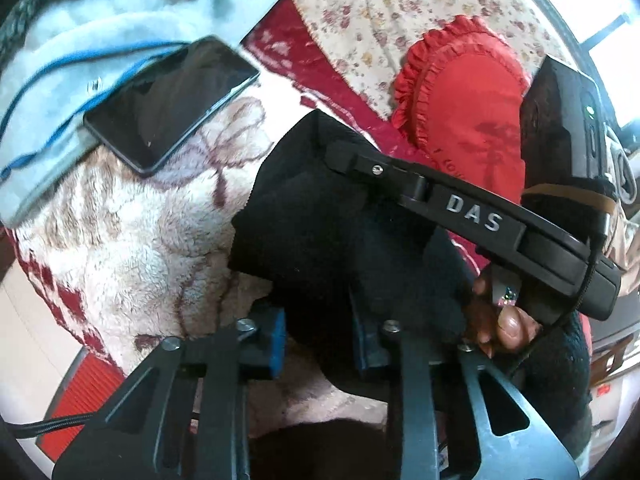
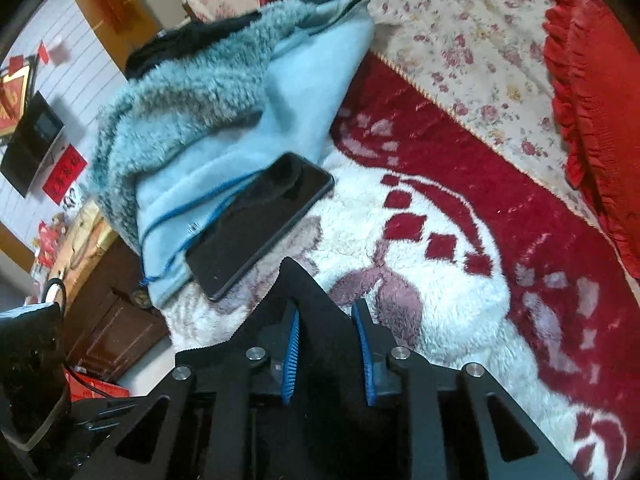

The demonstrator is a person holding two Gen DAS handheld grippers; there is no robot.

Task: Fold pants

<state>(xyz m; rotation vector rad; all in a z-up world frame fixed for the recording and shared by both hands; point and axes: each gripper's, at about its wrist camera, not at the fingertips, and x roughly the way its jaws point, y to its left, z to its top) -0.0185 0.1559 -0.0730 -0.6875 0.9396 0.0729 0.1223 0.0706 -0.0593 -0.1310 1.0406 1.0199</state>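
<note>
The black pants [image 1: 320, 216] are bunched in a thick fold above the red-and-white fleece blanket [image 1: 132, 248]. My left gripper [image 1: 320, 344] is shut on the pants, with black cloth filling the gap between its blue pads [image 1: 276, 340]. My right gripper [image 2: 330, 356] is also shut on the pants [image 2: 308, 300], a point of black cloth sticking up between its blue pads [image 2: 292, 356]. In the left wrist view the right gripper's black body marked DAS [image 1: 472, 212] lies across the pants, held by a hand [image 1: 500, 320].
A black phone [image 1: 172, 104] lies on a light blue fleece jacket [image 2: 240, 120] at the blanket's far left. A red ruffled pillow [image 1: 468, 108] and a floral sheet [image 2: 460, 28] lie beyond. The bed edge and floor are at the left.
</note>
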